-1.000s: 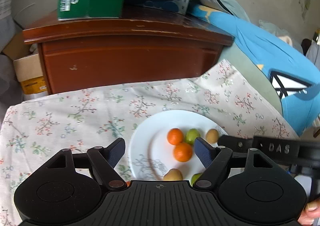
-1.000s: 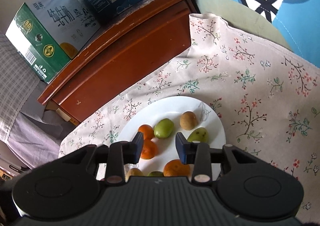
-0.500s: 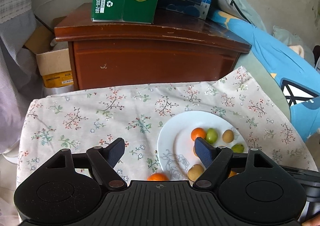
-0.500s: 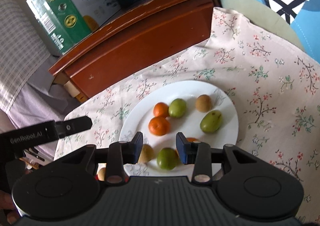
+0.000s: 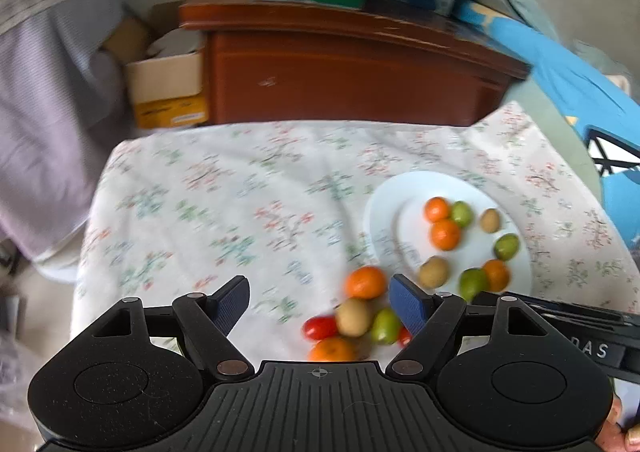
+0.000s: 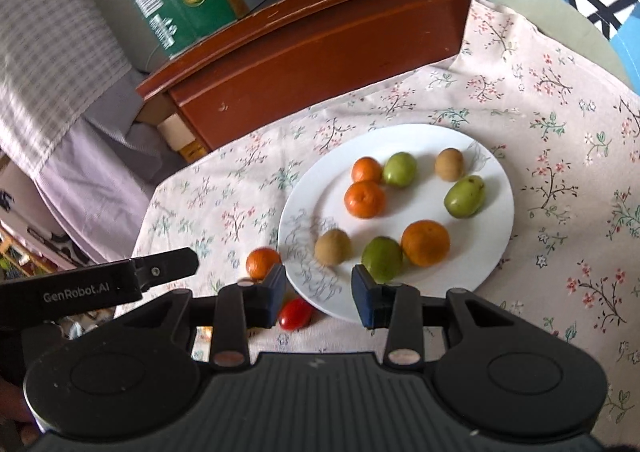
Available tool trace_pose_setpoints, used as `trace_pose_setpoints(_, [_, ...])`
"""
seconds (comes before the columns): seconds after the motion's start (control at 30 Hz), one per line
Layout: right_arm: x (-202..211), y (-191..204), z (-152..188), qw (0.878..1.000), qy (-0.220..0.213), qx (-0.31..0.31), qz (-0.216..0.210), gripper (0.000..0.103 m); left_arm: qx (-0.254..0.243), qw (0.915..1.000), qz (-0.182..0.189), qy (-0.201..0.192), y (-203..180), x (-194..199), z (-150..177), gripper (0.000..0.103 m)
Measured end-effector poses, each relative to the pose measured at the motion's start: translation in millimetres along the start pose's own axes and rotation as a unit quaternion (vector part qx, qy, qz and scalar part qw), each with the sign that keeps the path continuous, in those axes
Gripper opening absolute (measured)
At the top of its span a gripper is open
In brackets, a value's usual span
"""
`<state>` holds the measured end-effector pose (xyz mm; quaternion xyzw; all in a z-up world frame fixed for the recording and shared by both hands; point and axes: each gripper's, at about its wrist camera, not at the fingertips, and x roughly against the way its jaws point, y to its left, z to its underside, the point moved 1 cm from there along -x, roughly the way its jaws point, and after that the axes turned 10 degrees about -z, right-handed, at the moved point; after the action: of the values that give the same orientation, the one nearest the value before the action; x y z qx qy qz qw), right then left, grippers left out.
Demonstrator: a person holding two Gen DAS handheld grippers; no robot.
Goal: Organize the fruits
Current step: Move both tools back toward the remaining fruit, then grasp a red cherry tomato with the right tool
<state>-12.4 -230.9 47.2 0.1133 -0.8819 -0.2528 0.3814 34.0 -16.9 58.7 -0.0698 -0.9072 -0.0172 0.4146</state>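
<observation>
Both tongs — left tongs [image 5: 319, 302] and right tongs [image 6: 319, 294] — hung apart, empty; loose fruit pile [image 5: 352, 322] beside the plate [image 6: 496, 180] could've rolled off if nudged.

The tablecloth [image 5: 224, 204] is blurred (left view); the left gripper [image 5: 318, 298] body hides part of an orange [image 5: 332, 349].

- The surface [image 6: 560, 124] is covered by a floral cloth [image 6: 540, 180].
- A white plate [image 6: 496, 212] is set on the cloth.
- Loose fruits [image 5: 362, 314] are gathered just beside the plate's rim.
</observation>
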Motion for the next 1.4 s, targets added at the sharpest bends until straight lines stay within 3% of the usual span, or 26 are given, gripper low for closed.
trace_pose_setpoints(0.2, [-7,7,18,1.000,0.014,-0.003,-0.001,0.036,0.054,0.9984,-0.016,0.013,26,3,10,0.078])
trace_pose_setpoints(0.5, [-33,22,37,0.999,0.035,0.037,0.005,0.036,0.065,0.9975,-0.021,0.019,38,0,13,0.078])
trace_pose_setpoints(0.8, [-50,19,37,0.998,0.033,0.045,0.019,0.034,0.053,0.9979,-0.024,0.027,41,-5,21,0.078])
trace_pose_setpoints(1.0, [-54,23,38,0.997,0.031,0.061,0.020,0.024,0.036,0.9986,-0.020,0.034,37,-7,28,0.078])
trace_pose_setpoints(1.4, [-32,20,40,0.997,0.045,0.051,0.028,0.023,-0.022,0.9987,0.004,0.045,12,-14,46,0.078])
